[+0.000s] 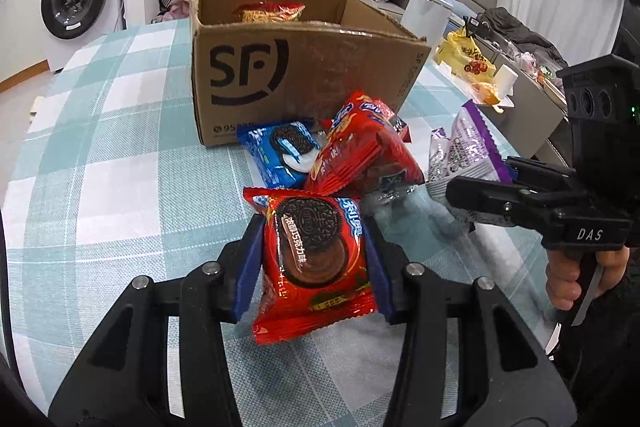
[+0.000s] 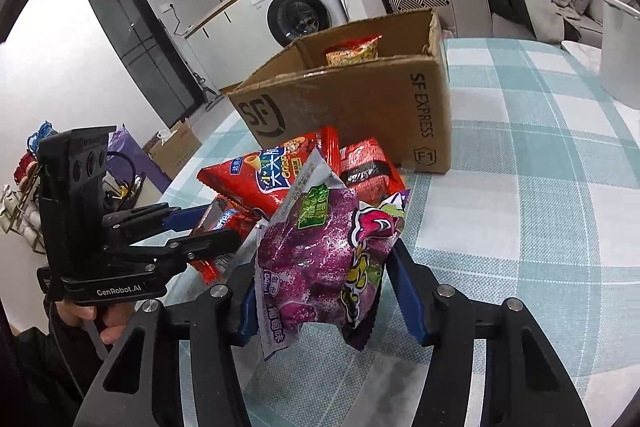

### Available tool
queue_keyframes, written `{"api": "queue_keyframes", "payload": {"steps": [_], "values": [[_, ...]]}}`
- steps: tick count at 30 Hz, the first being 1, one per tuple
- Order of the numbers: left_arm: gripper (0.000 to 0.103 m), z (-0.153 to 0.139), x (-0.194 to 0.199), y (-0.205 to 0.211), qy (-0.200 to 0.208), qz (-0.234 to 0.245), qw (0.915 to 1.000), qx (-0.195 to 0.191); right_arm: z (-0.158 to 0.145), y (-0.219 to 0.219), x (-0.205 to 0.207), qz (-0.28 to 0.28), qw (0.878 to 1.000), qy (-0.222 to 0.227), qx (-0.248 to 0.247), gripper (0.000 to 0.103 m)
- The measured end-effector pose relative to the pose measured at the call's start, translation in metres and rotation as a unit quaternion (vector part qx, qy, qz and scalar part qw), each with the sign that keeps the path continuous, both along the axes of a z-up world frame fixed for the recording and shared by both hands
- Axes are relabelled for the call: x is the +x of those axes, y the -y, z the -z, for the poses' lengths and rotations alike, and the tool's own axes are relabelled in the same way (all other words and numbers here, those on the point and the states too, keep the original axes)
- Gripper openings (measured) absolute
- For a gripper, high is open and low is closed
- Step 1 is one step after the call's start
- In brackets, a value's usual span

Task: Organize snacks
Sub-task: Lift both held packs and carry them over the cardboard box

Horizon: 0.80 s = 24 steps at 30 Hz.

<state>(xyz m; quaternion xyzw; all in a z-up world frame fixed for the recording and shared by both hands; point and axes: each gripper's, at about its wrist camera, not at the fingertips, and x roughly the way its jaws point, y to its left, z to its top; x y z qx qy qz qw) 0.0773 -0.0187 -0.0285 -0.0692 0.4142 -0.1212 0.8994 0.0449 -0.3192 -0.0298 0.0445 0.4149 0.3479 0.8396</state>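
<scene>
Snacks lie in a loose pile on our checked desk (image 1: 100,131), just ahead of both pairs of fingers, with the open box (image 1: 304,67) standing beyond them and one noodle pack (image 1: 268,11) already inside it. Nearest the box sit a red crisp bag (image 2: 260,175), a red noodle pack (image 2: 370,167) and a blue Oreo pack (image 1: 280,157). Our right gripper (image 2: 324,287) has its fingers closed on a purple bag (image 2: 308,259), pads pressing both sides. Our left gripper (image 1: 314,259) has its fingers clamped tight on a red Oreo pack (image 1: 316,259), which sits squarely between the blue pads.
</scene>
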Motion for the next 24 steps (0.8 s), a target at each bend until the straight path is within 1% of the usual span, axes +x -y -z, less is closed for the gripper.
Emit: {"api": "queue_keyframes", "payload": {"steps": [13, 24], "values": [[0.044, -0.026, -0.010, -0.017, 0.031, -0.016, 0.9994, -0.008, -0.012, 0.012, -0.001, 0.024, 0.999, 0.015, 0.018, 0.056], [0.044, -0.043, -0.016, -0.030, 0.050, -0.030, 0.9983, -0.009, -0.018, 0.014, -0.005, 0.024, 0.999, 0.022, 0.023, 0.057]]}}
